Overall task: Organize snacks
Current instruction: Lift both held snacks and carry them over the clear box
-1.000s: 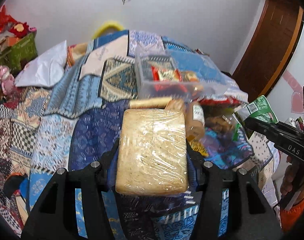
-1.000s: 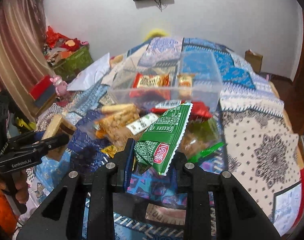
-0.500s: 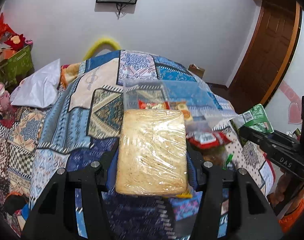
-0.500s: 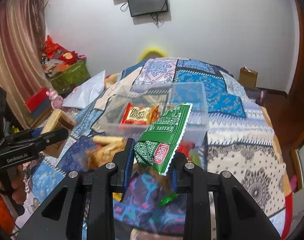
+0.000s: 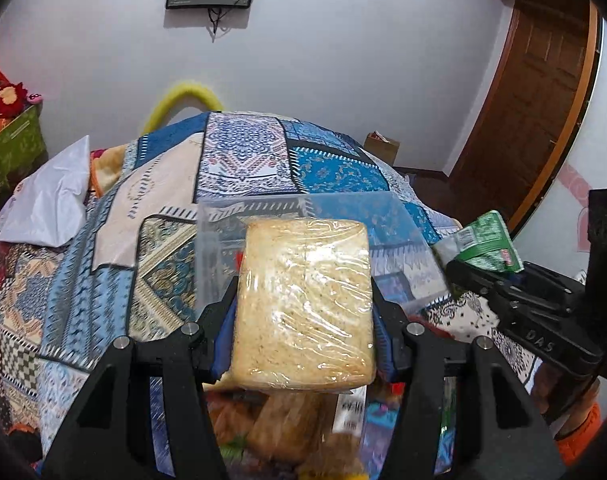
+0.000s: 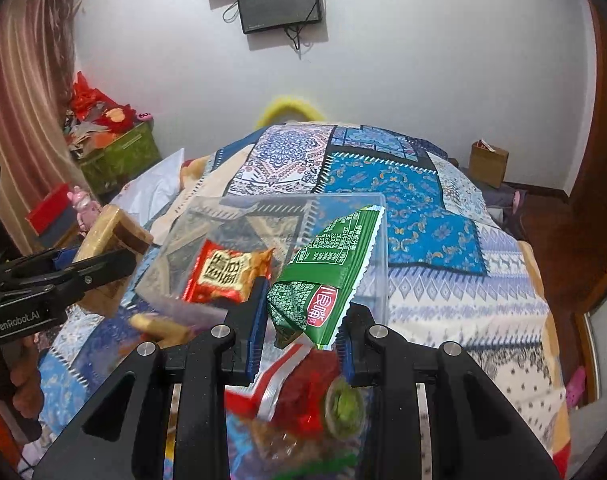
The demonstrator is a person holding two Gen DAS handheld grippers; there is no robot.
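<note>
Left hand-held gripper clamps a wrapped cracker block; right hand-held gripper pinches a green packet. The clear box lies just ahead on the bed, equally near both.

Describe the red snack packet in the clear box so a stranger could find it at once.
On the patchwork bed stands a clear plastic box. The red snack packet lies inside, at its near left. Its gold panel with big characters distinguishes it from the green packet in the right tongs.

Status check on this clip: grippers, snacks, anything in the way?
Left gripper shut on wrapped cake. Right gripper shut on green packet. Clear bin ahead, red packet inside. Nothing in the way.
</note>
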